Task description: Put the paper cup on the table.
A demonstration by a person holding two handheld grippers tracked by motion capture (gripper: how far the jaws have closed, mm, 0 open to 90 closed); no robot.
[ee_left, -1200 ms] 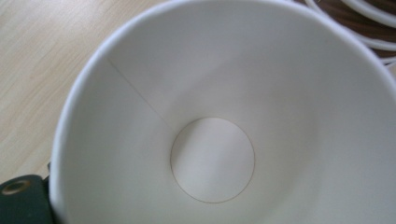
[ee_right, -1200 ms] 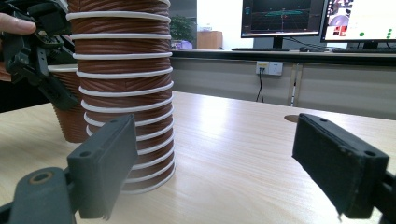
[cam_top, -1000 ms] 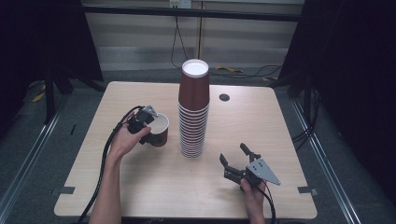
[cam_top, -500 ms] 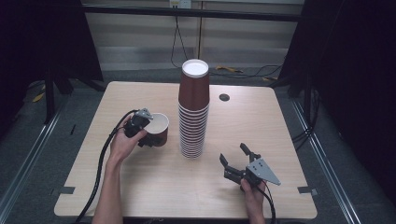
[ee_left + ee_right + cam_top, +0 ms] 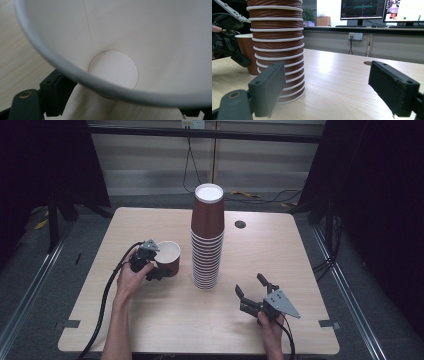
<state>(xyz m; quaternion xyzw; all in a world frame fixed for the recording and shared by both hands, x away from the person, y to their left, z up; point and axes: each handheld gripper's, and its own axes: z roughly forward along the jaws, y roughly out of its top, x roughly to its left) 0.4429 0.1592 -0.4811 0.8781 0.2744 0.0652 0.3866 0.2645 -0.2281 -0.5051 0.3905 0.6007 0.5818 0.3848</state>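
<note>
Brown paper cup [image 5: 169, 258], upright, mouth up, its near rim pinched in left claw [image 5: 151, 265]; tall brown cup stack [image 5: 206, 240] just beyond. Right claw [image 5: 252, 292] gapes empty, nearer the stack.

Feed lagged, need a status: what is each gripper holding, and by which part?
Left gripper grips the single cup by its rim-side wall; right gripper holds nothing.

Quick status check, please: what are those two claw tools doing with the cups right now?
Left hand-held gripper shut on single cup, upright on table. Right hand-held gripper open, holding nothing. Cup stack stands between them.
</note>
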